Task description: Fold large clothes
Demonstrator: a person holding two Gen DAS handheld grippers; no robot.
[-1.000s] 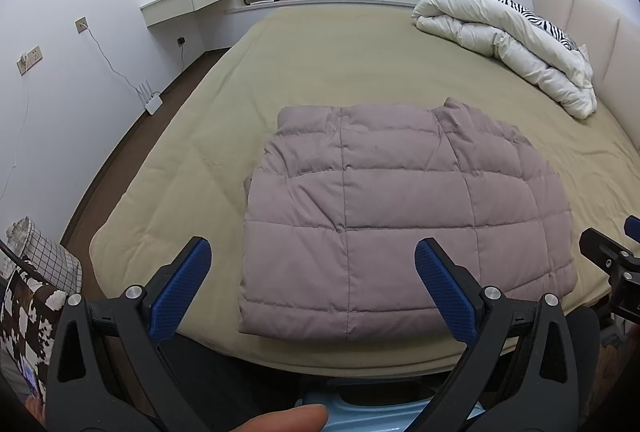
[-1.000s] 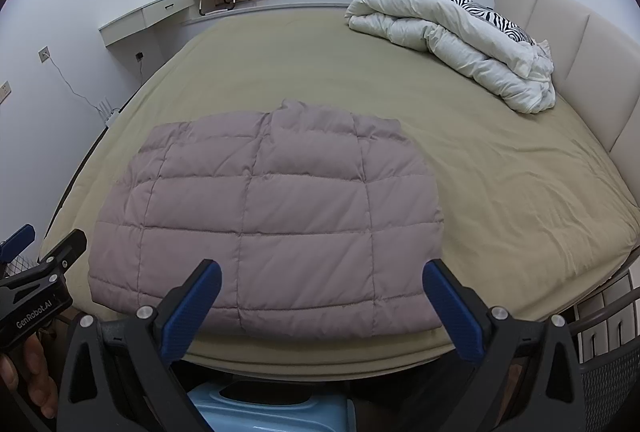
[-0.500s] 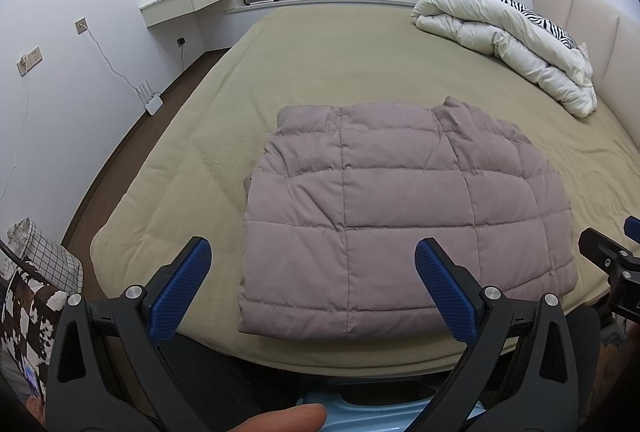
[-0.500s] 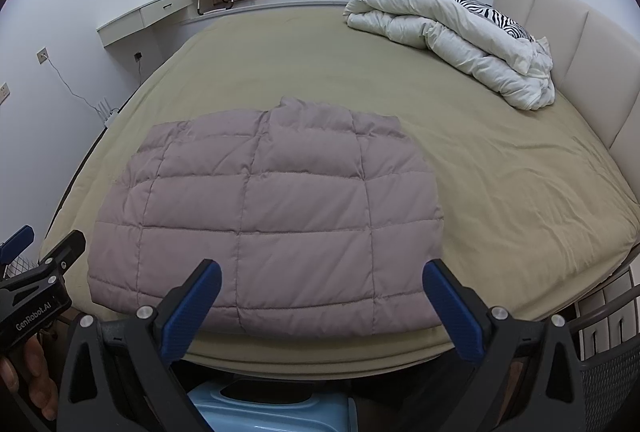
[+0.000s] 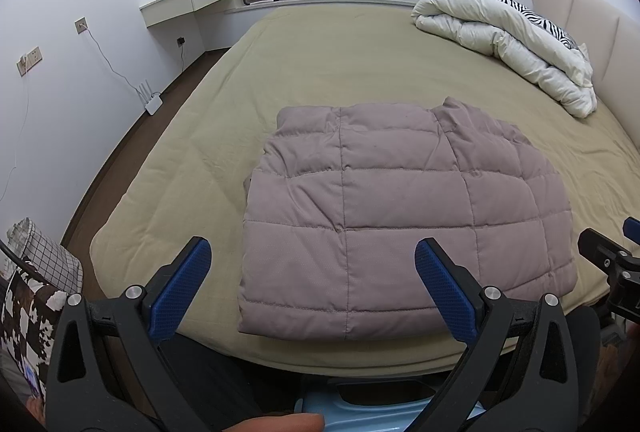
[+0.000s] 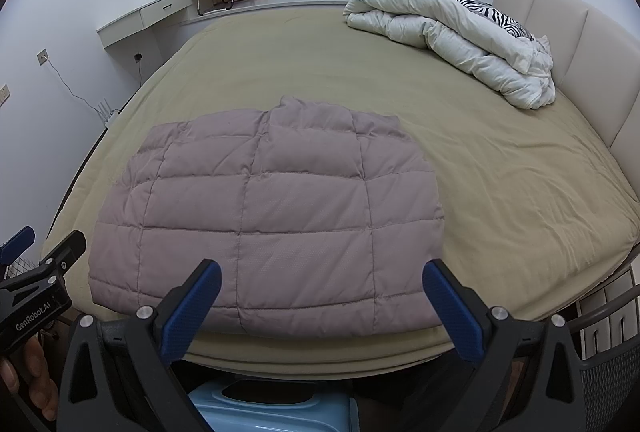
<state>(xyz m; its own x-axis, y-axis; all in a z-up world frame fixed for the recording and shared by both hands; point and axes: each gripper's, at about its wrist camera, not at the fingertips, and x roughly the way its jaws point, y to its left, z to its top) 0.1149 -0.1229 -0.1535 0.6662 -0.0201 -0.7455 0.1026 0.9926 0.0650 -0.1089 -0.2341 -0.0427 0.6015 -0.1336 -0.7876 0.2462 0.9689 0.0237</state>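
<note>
A mauve quilted down jacket (image 5: 400,216) lies folded into a rough rectangle near the front edge of the bed; it also shows in the right wrist view (image 6: 272,216). My left gripper (image 5: 312,260) is open and empty, held above the bed's front edge before the jacket's left half. My right gripper (image 6: 320,280) is open and empty, before the jacket's right half. Each gripper shows at the edge of the other's view: the right one (image 5: 612,260) and the left one (image 6: 36,264).
The olive bed cover (image 5: 360,72) spreads wide behind the jacket. A white duvet with a zebra-print pillow (image 5: 508,32) lies at the far right by the headboard (image 6: 580,44). A light-blue stool (image 6: 272,408) stands below me. A patterned bag (image 5: 32,292) sits at the left.
</note>
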